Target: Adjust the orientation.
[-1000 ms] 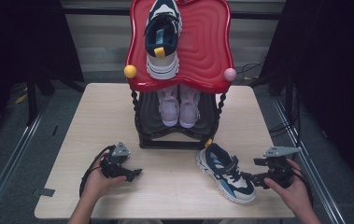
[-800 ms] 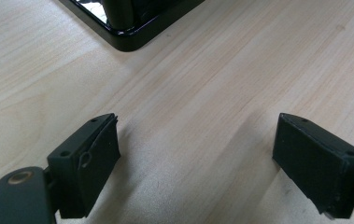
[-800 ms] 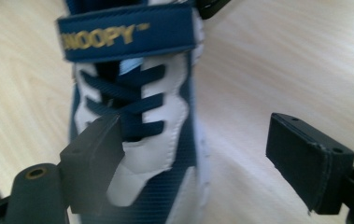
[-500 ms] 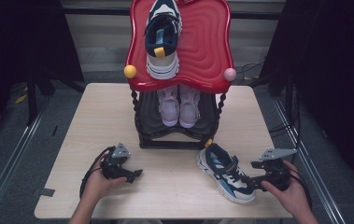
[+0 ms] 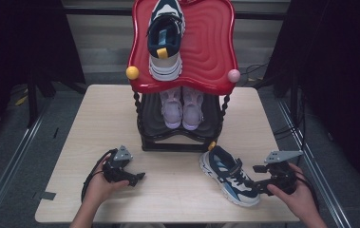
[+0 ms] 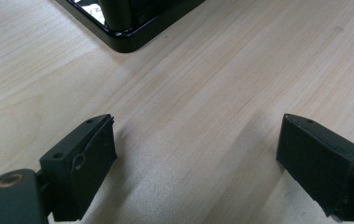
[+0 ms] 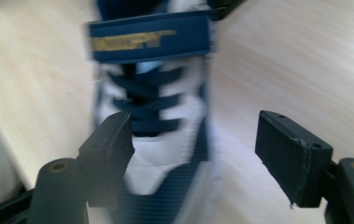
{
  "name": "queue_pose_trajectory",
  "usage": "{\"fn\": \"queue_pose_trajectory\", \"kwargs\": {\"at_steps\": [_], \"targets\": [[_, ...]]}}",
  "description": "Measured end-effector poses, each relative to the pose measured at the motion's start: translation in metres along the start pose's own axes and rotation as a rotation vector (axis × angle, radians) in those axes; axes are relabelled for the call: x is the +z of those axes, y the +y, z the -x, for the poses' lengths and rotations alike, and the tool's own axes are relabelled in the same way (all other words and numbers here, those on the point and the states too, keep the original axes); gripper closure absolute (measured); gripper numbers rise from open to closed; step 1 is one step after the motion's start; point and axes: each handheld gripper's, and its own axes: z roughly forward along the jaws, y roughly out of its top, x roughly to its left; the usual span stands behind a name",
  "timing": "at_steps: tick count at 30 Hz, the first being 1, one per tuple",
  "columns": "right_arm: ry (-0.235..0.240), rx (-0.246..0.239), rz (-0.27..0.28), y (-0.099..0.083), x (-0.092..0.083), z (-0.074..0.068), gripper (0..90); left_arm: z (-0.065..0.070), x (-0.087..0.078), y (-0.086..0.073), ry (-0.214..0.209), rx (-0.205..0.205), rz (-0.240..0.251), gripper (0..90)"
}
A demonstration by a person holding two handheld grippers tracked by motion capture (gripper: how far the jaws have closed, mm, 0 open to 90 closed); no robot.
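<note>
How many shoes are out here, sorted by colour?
Navy-and-white shoes: 2 (top shelf, table)
Lilac shoes: 2 (left, right)
Total: 4

Black left gripper (image 5: 138, 176), black right gripper (image 5: 256, 179), grey three-cornered plates, trailing black cables

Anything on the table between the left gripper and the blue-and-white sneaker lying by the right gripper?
No. In the high view, only bare tabletop lies between the left gripper and the sneaker; the black shelf base sits farther back.
</note>
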Motion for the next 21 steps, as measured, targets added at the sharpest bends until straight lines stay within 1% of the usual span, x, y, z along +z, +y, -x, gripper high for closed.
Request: {"fn": "queue_pose_trajectory", "kwargs": {"at_steps": [1,3,5,6,8,9,11,12,14,15,17,19,21], "targets": [[0.008,-0.013,-0.015,0.001,0.002,-0.004,27.5,0.000,0.000,0.000,0.000,0.000,0.000,11.0],[0.003,-0.033,-0.049,0.004,0.008,-0.011,27.5,0.000,0.000,0.000,-0.003,0.000,0.001,11.0],[-0.010,-0.041,-0.058,0.005,0.015,-0.012,27.4,0.000,0.000,0.000,0.001,0.001,0.002,10.8],[-0.007,-0.030,-0.054,0.005,0.017,-0.010,27.1,0.000,0.000,-0.001,-0.002,-0.003,0.004,10.8],[-0.002,-0.003,-0.035,0.005,0.019,-0.005,27.5,0.000,0.000,-0.001,0.001,-0.002,0.008,10.8],[-0.020,-0.001,-0.031,0.004,0.019,-0.002,27.5,0.000,0.000,-0.001,0.001,-0.001,0.009,10.8],[-0.036,0.006,-0.017,0.003,0.017,0.003,27.8,0.000,0.000,-0.001,0.000,0.000,0.011,10.8],[-0.056,0.005,-0.010,0.002,0.015,0.005,29.1,0.000,0.000,-0.001,0.000,0.001,0.011,10.7],[-0.091,0.004,0.008,0.001,0.011,0.011,35.0,0.000,0.000,-0.001,-0.001,0.001,0.011,10.7],[-0.121,0.002,0.016,0.001,0.008,0.014,38.0,0.000,0.000,-0.001,-0.001,0.001,0.011,10.6],[-0.168,0.009,0.037,0.001,0.006,0.021,38.9,0.000,0.001,-0.001,-0.002,-0.002,0.013,10.0],[-0.166,0.035,0.039,0.002,0.008,0.030,37.3,0.001,0.001,-0.001,-0.002,-0.005,0.013,9.5],[-0.188,0.049,0.047,0.006,0.009,0.038,37.2,0.001,0.001,-0.001,-0.004,-0.003,0.013,9.0]]}}
